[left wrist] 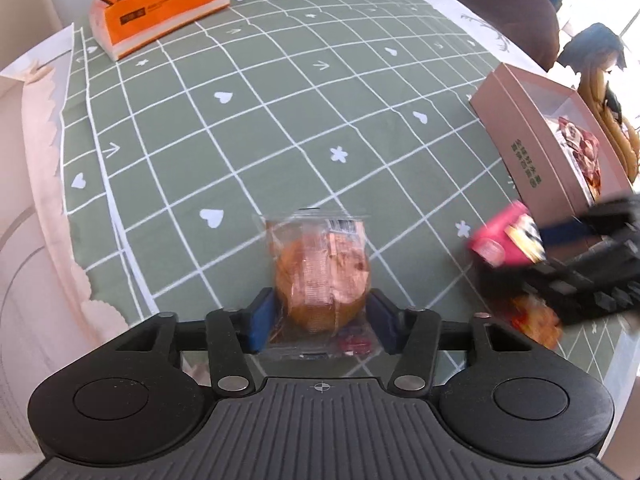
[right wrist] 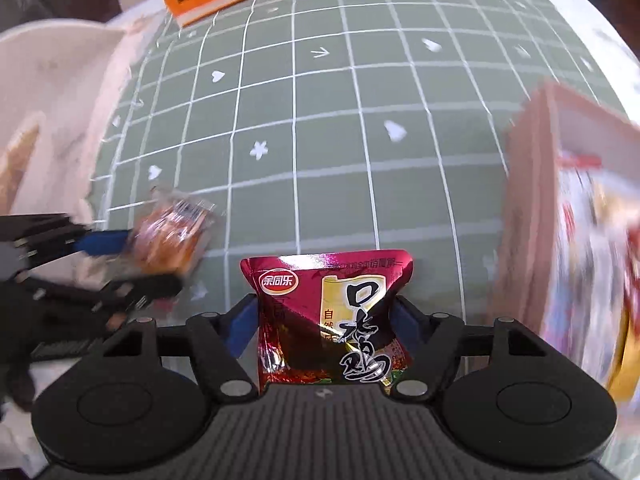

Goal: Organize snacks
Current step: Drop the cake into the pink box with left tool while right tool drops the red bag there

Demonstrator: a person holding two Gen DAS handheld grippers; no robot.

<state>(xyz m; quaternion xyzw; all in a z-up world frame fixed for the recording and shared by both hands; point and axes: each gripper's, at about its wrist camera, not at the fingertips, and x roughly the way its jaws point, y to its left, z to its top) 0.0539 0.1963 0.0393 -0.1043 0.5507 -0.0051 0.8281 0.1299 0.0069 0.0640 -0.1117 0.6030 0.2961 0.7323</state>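
While both tongs (left wrist: 320, 316) (right wrist: 326, 320) held snacks, bun (left wrist: 320, 276) and red packet (right wrist: 332, 320), I saw green gridded tablecloth (left wrist: 280, 120), orange tissue pack (left wrist: 160, 4).

A clear-wrapped bun (left wrist: 320, 276) sits between the jaws of the left gripper (left wrist: 320, 316), its blue pads touching it. Right of them, the right gripper (left wrist: 560, 248) (blurred) clamps a pink packet (left wrist: 500, 240) beside the pink box (left wrist: 532, 128).
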